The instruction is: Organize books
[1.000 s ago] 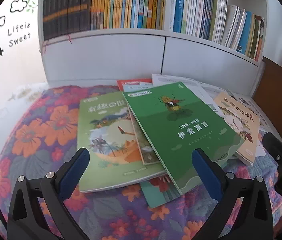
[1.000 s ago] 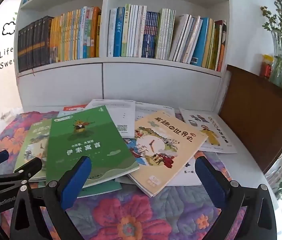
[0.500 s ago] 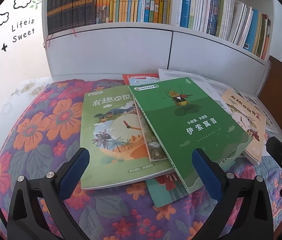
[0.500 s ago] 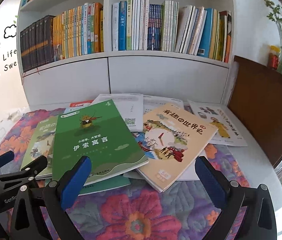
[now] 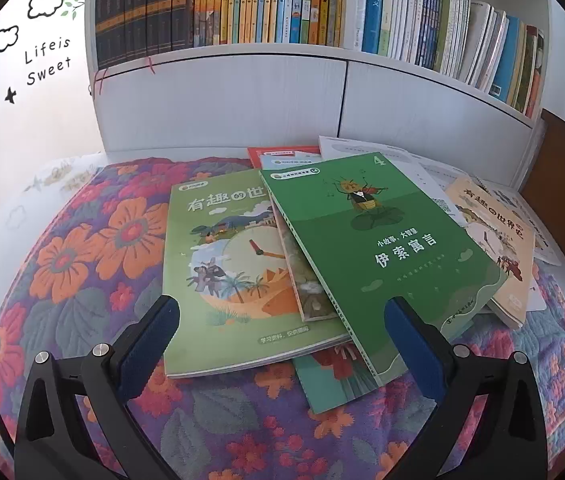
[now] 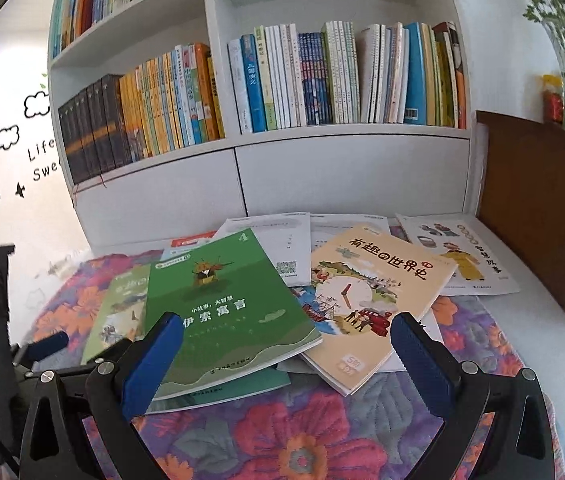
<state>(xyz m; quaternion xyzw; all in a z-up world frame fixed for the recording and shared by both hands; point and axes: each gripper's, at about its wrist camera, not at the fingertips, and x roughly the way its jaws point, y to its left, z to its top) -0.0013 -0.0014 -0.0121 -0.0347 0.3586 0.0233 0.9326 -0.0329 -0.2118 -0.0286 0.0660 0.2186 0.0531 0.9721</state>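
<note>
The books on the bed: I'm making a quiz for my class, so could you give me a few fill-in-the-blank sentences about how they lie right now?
1. The dark green book lies ____ the other books in the pile.
2. The number printed at its top corner is ____.
3. The cloth under the pile has a pattern of ____.
4. The left tool and the right tool are both ____, holding nothing.

Missing words: on top of; 4; flowers; open

A home; crammed bookcase [image 6: 258, 80]; floral quilt [image 5: 62, 264]; wall decals [image 5: 46, 56].
</note>
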